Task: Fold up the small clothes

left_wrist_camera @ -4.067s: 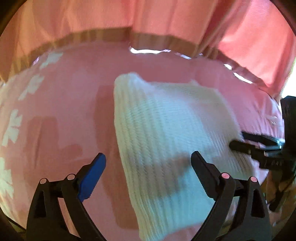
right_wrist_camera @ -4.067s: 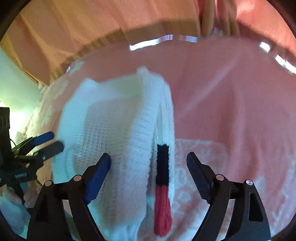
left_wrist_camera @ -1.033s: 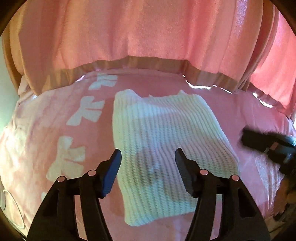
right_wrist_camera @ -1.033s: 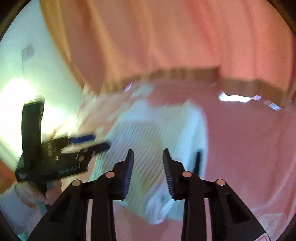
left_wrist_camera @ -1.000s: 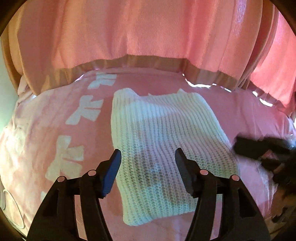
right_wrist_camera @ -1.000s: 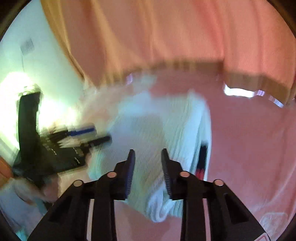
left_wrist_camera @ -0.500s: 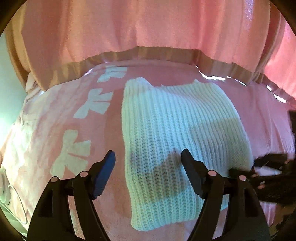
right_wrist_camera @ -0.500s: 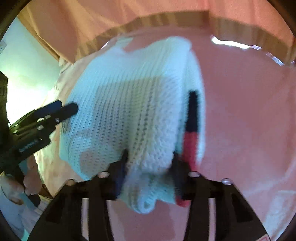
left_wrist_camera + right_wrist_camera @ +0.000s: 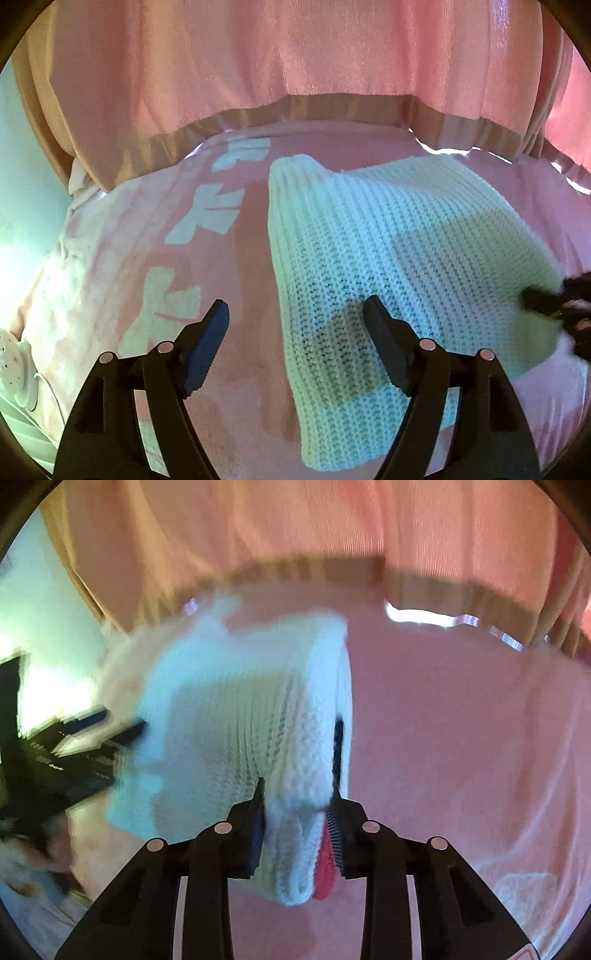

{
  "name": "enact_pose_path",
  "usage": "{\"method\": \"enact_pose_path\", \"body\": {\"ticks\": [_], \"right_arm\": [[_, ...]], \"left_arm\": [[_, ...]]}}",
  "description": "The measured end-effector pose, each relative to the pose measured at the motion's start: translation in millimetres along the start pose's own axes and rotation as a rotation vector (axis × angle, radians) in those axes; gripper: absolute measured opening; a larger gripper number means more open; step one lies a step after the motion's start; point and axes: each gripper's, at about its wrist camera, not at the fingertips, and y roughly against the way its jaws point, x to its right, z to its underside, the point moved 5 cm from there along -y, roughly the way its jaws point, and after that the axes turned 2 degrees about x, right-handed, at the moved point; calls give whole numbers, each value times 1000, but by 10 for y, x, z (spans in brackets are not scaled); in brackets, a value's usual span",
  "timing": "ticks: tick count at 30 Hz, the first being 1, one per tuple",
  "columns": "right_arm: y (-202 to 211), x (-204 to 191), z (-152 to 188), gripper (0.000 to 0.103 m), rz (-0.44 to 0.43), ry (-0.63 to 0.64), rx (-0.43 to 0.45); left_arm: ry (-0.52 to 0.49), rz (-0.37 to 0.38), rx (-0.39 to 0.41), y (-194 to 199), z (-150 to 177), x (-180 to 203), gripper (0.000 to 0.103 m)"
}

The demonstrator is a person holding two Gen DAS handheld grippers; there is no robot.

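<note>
Right gripper [image 9: 297, 812] closing, pinching bunched near corner of white knit sweater [image 9: 240, 716], red-and-black trim beside right pad. Left gripper [image 9: 295, 332] spread wide, pads clear, poised above sweater's left edge. Sweater lies folded on pink blanket [image 9: 229, 387]; pink curtain [image 9: 295, 55] behind.

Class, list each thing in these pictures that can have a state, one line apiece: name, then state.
White knitted garment: folded, lying on the pink blanket, near corner bunched.
Right gripper: jaws closing on the garment's bunched corner, pads pressing it.
Left gripper: jaws open, holding nothing, above the garment's left edge.
Pink curtain: hanging closed behind the bed.
</note>
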Motion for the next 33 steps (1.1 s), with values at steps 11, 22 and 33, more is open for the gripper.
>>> {"method": "enact_pose_path", "body": {"ticks": [11,22,33], "right_arm": [[-34,43,45,47,58,12,-25],[378,229,670,79,277,-105,158],[526,153,1051,86,316,-92,188]], "left_arm": [[52,13,27,216,-3,-2,73],[62,-9,146,730,562,418,93],[87,-42,169,819,962,539,93]]}}
